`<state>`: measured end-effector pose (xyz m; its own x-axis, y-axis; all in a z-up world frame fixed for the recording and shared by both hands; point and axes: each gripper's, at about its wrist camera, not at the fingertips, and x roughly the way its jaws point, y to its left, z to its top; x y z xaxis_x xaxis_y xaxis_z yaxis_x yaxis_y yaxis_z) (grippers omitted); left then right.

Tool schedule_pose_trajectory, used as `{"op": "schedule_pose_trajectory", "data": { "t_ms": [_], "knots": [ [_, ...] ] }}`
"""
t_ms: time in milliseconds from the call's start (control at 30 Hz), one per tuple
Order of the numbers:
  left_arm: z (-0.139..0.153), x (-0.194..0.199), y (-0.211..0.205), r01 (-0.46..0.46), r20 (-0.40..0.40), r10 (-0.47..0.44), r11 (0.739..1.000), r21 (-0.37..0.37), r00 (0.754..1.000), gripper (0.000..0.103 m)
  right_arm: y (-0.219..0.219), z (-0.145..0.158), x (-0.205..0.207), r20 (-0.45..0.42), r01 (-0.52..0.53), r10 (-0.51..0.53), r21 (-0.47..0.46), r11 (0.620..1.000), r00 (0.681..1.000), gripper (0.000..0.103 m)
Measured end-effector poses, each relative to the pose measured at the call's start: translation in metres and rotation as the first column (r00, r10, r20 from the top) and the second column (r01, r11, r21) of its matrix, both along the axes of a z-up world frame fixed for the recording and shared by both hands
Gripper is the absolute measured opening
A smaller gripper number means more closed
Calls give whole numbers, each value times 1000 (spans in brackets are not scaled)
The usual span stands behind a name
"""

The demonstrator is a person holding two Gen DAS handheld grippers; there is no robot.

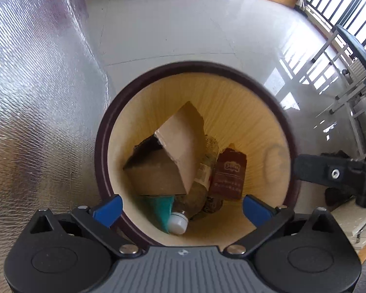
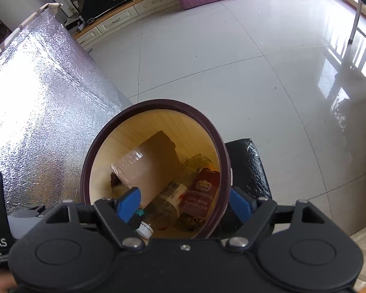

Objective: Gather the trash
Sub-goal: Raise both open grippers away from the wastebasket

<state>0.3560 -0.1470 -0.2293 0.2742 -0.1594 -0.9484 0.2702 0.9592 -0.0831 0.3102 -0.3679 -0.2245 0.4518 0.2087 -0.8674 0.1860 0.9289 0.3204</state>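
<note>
Both tools are hanging over the round waste bin (image 1: 102, 151), pointing steeply down into it. Left tool (image 1: 183, 206) is standing with its blue fingers (image 1: 108, 208) spread as wide as they go, nothing between them, one finger over the bin's dark rim at each side. Right tool (image 2: 186, 201) is also standing apart and gripping nothing; its left finger (image 2: 129, 204) is hovering inside the bin's mouth while its right finger (image 2: 241, 202) is hanging just outside the rim.

Inside the bin, whose inner wall is glowing yellow, the trash is lying in a heap: a cardboard box (image 1: 180, 144) is leaning tilted against the far side, a crumpled clear plastic bottle (image 1: 200, 185) with a white cap (image 1: 179, 222) is lying beside a brown-red packet (image 1: 228, 173), and a teal wrapper (image 1: 159, 207) is lying at the near edge.

Standing on the pale tiled floor (image 2: 231, 61), the bin is touching or just beside a silver foil-covered surface (image 2: 36, 97) on its left. A black bag (image 2: 249, 168) is lying on the floor just right of the bin.
</note>
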Motion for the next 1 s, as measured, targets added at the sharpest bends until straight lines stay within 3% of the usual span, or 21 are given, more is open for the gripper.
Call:
{"op": "schedule_pose_trajectory", "data": {
  "t_ms": [167, 233, 433, 1000],
  "knots": [
    [26, -9, -2, 4, 37, -4, 1000, 0, 999, 103, -1, 15, -12, 24, -10, 11, -24, 1000, 1000, 85],
    [37, -15, -2, 3, 54, -3, 1000, 1, 999, 103, -1, 23, -17, 45, -16, 17, -25, 1000, 999, 94],
    [68, -33, 4, -21, 108, 22, 1000, -12, 994, 103, 0, 50, -35, 99, -31, 36, -48, 998, 994, 102],
    [157, -97, 32, -76, 251, 94, 994, -82, 963, 103, 5, 129, -101, 233, -10, 45, -149, 989, 971, 103]
  ]
}}
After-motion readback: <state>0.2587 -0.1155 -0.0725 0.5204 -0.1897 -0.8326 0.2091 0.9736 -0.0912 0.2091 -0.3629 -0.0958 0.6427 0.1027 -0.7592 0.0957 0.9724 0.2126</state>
